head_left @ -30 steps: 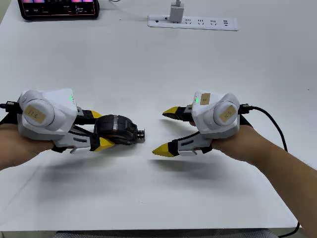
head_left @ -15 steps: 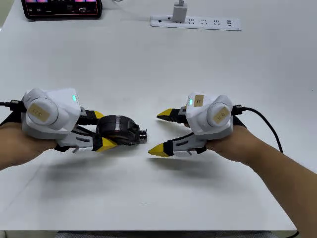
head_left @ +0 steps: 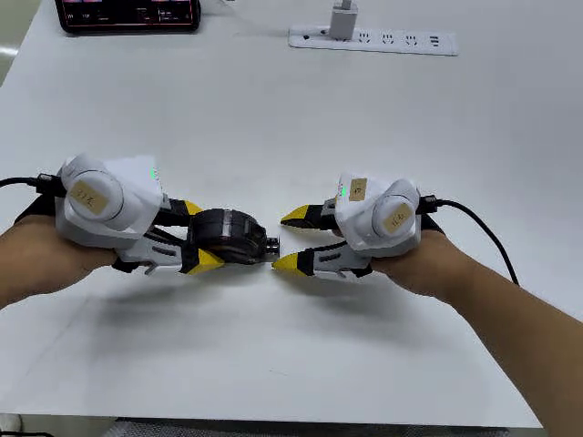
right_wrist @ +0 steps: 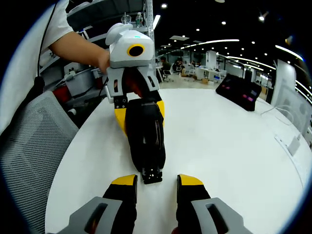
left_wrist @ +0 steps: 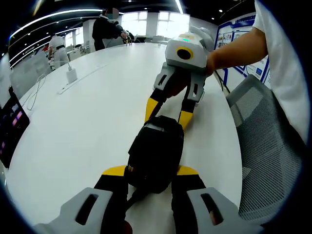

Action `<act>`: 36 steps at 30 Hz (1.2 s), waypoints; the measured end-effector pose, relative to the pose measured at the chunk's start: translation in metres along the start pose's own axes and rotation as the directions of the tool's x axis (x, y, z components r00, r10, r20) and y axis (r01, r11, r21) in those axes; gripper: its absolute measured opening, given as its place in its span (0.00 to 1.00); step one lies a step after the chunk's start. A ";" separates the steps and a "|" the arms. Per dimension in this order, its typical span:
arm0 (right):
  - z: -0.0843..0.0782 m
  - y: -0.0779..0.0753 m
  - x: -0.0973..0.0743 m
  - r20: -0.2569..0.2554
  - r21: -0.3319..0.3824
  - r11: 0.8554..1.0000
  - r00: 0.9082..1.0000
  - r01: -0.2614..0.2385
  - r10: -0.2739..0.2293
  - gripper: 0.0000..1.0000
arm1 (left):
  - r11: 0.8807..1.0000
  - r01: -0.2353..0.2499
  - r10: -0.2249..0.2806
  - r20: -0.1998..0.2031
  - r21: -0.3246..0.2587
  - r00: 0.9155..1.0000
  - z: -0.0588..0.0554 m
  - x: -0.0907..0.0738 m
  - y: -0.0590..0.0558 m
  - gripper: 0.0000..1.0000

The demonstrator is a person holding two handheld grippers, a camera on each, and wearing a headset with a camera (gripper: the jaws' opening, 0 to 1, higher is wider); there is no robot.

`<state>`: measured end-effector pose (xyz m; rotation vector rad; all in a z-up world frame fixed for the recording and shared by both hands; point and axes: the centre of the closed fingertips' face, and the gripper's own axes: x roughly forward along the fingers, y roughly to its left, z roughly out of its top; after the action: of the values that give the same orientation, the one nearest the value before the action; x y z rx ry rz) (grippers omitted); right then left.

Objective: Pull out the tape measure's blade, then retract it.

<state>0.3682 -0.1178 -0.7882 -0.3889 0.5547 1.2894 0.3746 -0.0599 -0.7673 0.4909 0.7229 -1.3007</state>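
A white power strip (head_left: 401, 42) lies on the white table (head_left: 273, 118), well beyond the tape measure (head_left: 228, 238) and to its right. A white charger (head_left: 343, 18) is plugged into the strip's left end. A dark device (head_left: 127, 16) with a lit screen sits far beyond the tape measure to its left. A grey mesh chair (left_wrist: 263, 146) stands off the table's near edge.

Open-plan office or lab. Long white worktop (head_left: 273, 118); power strip (head_left: 373, 39) and lit dark screen (head_left: 127, 13) at its far edge. Grey mesh chair (left_wrist: 263, 141) at the near side. Ceiling strip lights (right_wrist: 222, 42); people (left_wrist: 109, 31) standing far off.
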 end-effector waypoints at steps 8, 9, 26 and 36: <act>0.003 0.001 0.003 0.017 -0.027 1.000 1.000 -0.014 0.015 0.19 | 1.000 0.000 0.000 0.002 0.002 1.000 0.000 0.000 0.000 0.29; 0.004 0.002 0.004 0.019 -0.029 0.999 1.000 -0.017 0.017 0.18 | 1.000 0.000 0.000 0.003 0.001 1.000 0.000 0.000 0.000 0.29; 0.002 0.004 0.009 0.014 -0.062 0.997 0.999 -0.037 0.038 0.12 | 1.000 0.000 0.000 0.004 0.010 1.000 0.000 0.000 0.000 0.29; 0.002 0.005 0.009 0.012 -0.067 0.997 0.999 -0.039 0.040 0.11 | 1.000 0.000 0.000 0.002 0.023 1.000 0.000 0.000 0.000 0.28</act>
<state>0.3655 -0.1083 -0.7915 -0.4261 0.5113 1.3505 0.3743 -0.0600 -0.7674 0.5082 0.7068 -1.3110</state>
